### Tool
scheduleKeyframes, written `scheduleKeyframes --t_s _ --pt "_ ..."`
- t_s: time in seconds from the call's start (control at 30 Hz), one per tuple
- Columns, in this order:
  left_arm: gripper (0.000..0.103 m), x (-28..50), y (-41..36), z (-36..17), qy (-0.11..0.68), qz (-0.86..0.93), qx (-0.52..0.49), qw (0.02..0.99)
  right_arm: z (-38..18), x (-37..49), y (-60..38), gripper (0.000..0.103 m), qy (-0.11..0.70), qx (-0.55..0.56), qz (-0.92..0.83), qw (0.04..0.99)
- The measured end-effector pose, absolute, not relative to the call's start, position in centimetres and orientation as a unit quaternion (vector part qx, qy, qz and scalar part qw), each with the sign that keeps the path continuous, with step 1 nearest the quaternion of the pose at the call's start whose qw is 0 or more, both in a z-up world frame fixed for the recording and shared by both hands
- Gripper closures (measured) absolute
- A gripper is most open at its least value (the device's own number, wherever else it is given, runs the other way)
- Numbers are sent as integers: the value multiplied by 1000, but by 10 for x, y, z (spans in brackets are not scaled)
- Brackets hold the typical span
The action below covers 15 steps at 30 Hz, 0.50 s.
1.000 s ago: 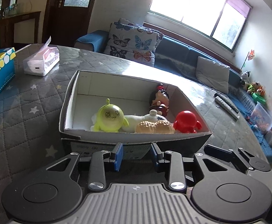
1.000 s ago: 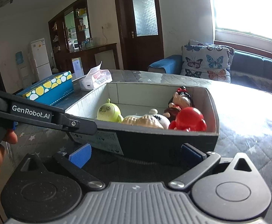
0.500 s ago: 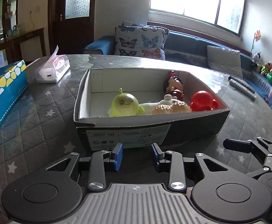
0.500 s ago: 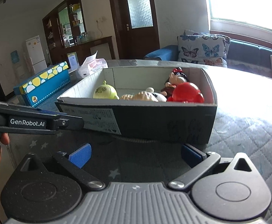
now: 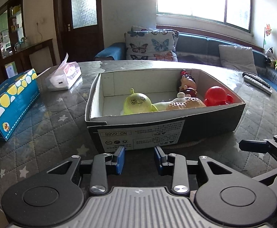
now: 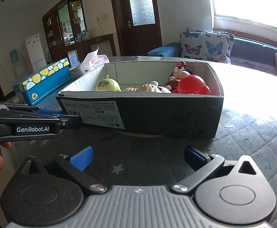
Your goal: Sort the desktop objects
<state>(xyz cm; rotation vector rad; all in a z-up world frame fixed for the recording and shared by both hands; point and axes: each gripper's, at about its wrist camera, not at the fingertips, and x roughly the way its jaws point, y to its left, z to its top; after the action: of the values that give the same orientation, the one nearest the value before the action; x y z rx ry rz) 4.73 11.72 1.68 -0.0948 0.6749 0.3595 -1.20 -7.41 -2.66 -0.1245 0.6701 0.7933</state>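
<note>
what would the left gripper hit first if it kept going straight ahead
Most likely the labelled front wall of the black cardboard box: the left gripper, jaws open and empty, points right at it, just short of contact, though the remaining gap is unclear.

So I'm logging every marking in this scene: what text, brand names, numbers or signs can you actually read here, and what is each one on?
"GenRobot.AI": white lettering on the side of the left gripper.
"NO: 6688": printed upside down on the white label stuck to the cardboard box.
The rest of that label, small print and round symbols: too small to read.
Dark handwriting on the box's black side: illegible.
Blue spotted box: no readable print.
</note>
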Motion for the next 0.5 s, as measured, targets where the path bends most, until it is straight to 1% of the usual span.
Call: scheduleKeyframes --t_s 0.5 --pt "67 44 113 14 339 180 -38 923 -27 -14 -72 0 323 -62 368 870"
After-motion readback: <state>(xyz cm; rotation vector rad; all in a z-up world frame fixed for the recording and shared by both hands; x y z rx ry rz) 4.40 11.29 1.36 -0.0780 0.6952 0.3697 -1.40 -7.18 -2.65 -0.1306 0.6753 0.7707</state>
